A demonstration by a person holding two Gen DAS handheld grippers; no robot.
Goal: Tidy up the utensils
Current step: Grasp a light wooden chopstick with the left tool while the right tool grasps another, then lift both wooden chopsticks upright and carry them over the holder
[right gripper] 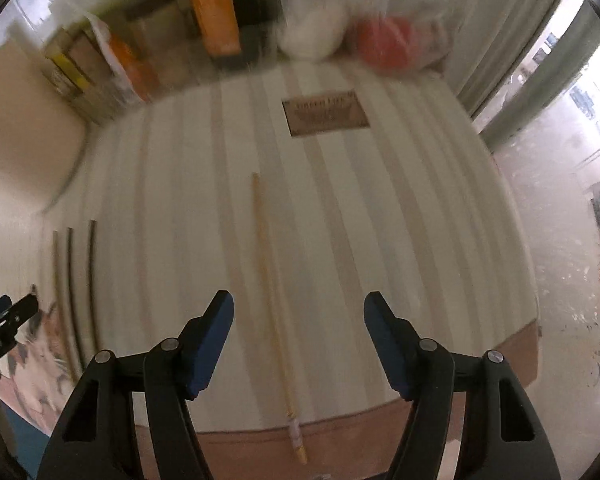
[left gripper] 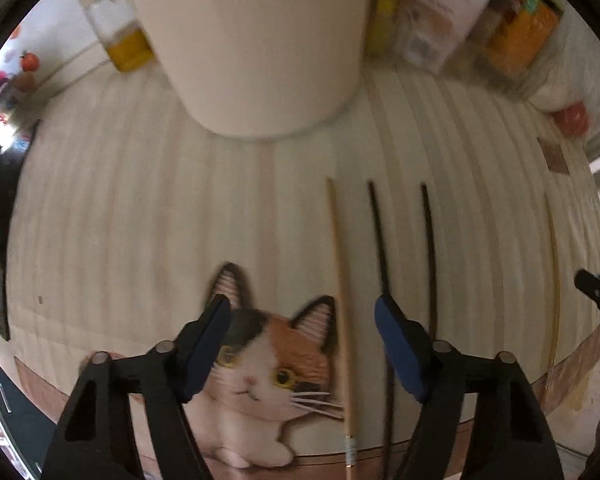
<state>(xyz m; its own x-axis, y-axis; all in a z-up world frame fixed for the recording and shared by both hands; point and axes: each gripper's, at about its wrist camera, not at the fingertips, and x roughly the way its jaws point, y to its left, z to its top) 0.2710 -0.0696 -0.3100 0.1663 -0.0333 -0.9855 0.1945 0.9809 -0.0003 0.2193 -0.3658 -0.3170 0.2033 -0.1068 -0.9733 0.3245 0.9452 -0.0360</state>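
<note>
Several chopsticks lie parallel on a striped cream mat with a cat picture (left gripper: 260, 372). In the left wrist view a light wooden chopstick (left gripper: 342, 304) lies between the fingers of my open, empty left gripper (left gripper: 302, 320); two dark chopsticks (left gripper: 380, 248) (left gripper: 430, 256) lie just to its right, and another light one (left gripper: 555, 280) farther right. A tall cream cup (left gripper: 256, 40) stands on the mat ahead. In the right wrist view my right gripper (right gripper: 298, 316) is open and empty over a light chopstick (right gripper: 272, 300). The other chopsticks (right gripper: 73, 296) lie at the left.
Boxes and packets (right gripper: 216, 8) and a bottle (left gripper: 120, 36) stand along the back edge. A white and a red object (right gripper: 384, 44) lie in a clear bag at the back right. A brown label (right gripper: 326, 114) is on the mat. A curtain (right gripper: 512, 60) and floor are to the right.
</note>
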